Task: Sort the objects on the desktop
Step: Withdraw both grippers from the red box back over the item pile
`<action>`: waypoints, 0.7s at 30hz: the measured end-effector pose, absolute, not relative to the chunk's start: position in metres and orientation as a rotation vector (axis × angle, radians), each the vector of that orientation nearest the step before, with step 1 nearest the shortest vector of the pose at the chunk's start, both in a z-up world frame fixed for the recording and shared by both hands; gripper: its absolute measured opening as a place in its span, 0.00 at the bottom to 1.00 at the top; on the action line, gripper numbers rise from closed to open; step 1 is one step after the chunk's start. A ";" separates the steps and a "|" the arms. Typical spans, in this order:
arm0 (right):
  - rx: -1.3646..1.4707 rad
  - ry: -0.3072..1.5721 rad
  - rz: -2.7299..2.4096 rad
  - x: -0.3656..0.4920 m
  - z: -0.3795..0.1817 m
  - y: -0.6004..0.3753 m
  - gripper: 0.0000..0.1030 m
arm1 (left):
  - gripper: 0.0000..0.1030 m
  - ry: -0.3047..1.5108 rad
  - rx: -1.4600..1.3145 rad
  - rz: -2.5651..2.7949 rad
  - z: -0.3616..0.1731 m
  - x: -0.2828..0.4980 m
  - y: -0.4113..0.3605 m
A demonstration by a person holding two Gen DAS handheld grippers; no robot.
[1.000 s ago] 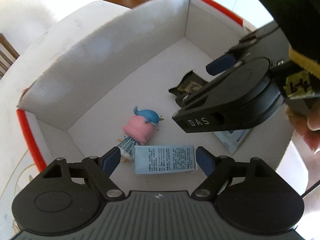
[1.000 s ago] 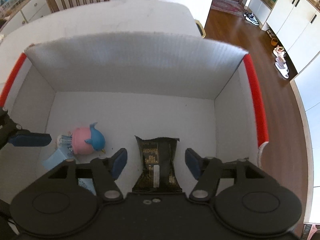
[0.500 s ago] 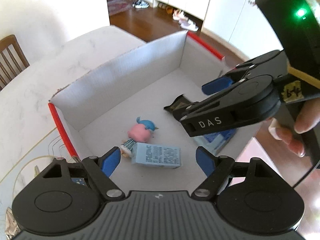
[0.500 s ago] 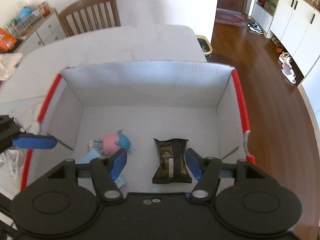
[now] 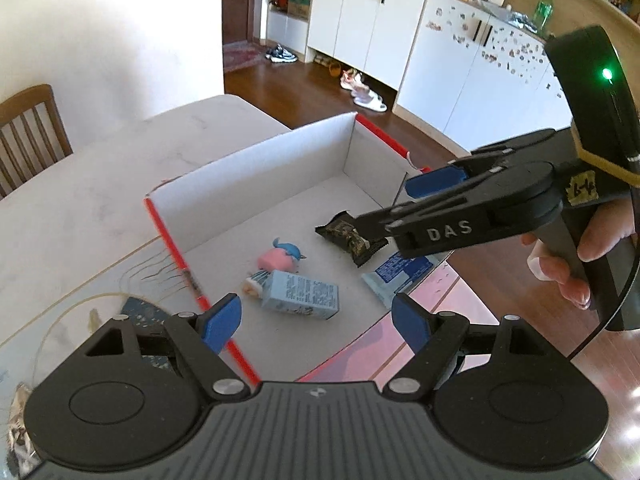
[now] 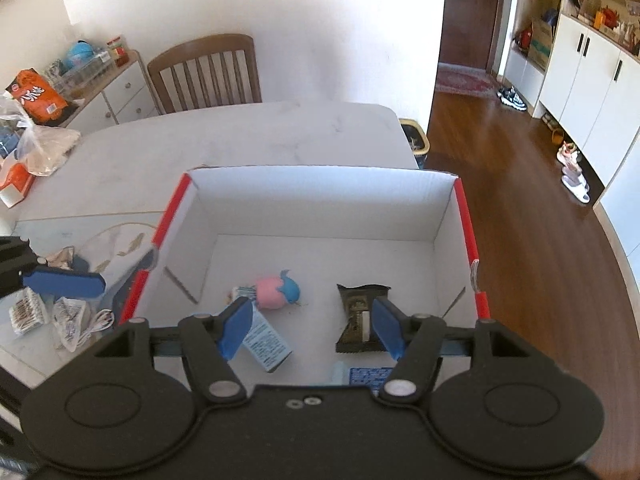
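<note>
A white cardboard box (image 5: pixel 260 176) (image 6: pixel 320 204) with red edges stands on the table. On its floor lie a pink and blue toy figure (image 5: pixel 276 258) (image 6: pixel 276 292), a light-blue carton (image 5: pixel 304 296) (image 6: pixel 266 344), a dark snack packet (image 5: pixel 348 236) (image 6: pixel 354 308) and a blue-white packet (image 5: pixel 400 274) (image 6: pixel 362 374). My left gripper (image 5: pixel 316 320) is open and empty above the box's near left corner. My right gripper (image 6: pixel 314 330) hangs open and empty over the box's near side. In the left wrist view one of its blue pads (image 5: pixel 436 181) shows above the dark packet.
Small wrapped packets (image 6: pixel 68 320) and a white cable (image 6: pixel 98 322) lie on the table left of the box. A plastic bag (image 6: pixel 44 144) sits at the far left. A wooden chair (image 6: pixel 208 72) stands behind the table. Wooden floor (image 6: pixel 520 200) drops away on the right. A hand (image 5: pixel 568 268) holds the right gripper.
Both grippers have risen and drawn back out of the box, so the whole box and the room now show. The objects inside have not moved. Both stay open.
</note>
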State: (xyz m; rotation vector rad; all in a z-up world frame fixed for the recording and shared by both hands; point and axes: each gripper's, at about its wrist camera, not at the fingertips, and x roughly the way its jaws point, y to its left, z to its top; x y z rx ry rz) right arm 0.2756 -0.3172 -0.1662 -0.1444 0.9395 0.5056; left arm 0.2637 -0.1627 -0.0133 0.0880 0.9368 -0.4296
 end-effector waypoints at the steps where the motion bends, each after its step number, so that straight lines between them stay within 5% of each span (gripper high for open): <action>1: -0.139 0.929 0.505 0.272 -0.164 -0.316 0.65 | 0.80 0.932 0.085 -0.429 -0.013 0.261 -0.159; 14: -0.131 0.830 0.587 0.221 -0.138 -0.287 0.80 | 0.83 0.880 0.020 -0.383 0.008 0.220 -0.098; 21: -0.152 0.796 0.650 0.197 -0.136 -0.261 0.88 | 0.97 0.861 -0.020 -0.336 0.007 0.203 -0.059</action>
